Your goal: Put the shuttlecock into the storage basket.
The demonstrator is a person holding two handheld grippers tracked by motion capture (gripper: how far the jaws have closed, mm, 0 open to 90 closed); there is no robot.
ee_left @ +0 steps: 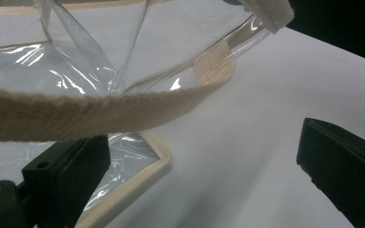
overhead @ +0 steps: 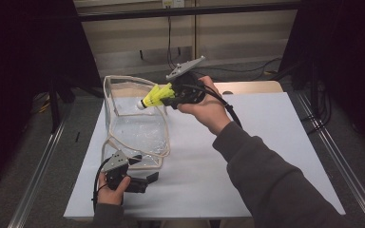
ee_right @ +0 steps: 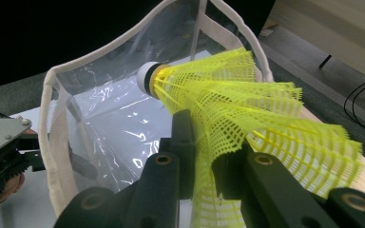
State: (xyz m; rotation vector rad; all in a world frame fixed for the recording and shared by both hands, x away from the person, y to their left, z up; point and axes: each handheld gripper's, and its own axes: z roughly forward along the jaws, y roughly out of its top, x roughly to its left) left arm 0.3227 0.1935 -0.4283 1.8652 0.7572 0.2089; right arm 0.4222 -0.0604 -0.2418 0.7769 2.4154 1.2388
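Note:
A yellow mesh shuttlecock (overhead: 156,96) with a white cork tip hangs over the mouth of a clear plastic bag (overhead: 135,126) trimmed in beige webbing. My right gripper (overhead: 169,99) is shut on its skirt, cork pointing left toward the bag. In the right gripper view the two black jaws pinch the shuttlecock (ee_right: 228,95) with the bag's opening (ee_right: 109,118) just behind it. My left gripper (overhead: 144,169) rests at the bag's near corner, open. In the left gripper view its jaws stand wide apart (ee_left: 204,166), one beside the bag's corner (ee_left: 138,156), under a beige strap (ee_left: 76,114).
The bag stands on a white sheet (overhead: 266,156) that covers a wooden table (overhead: 252,87). Dark curtains flank both sides. Metal rails (overhead: 38,166) run along the floor, and cables trail at the back (overhead: 247,70).

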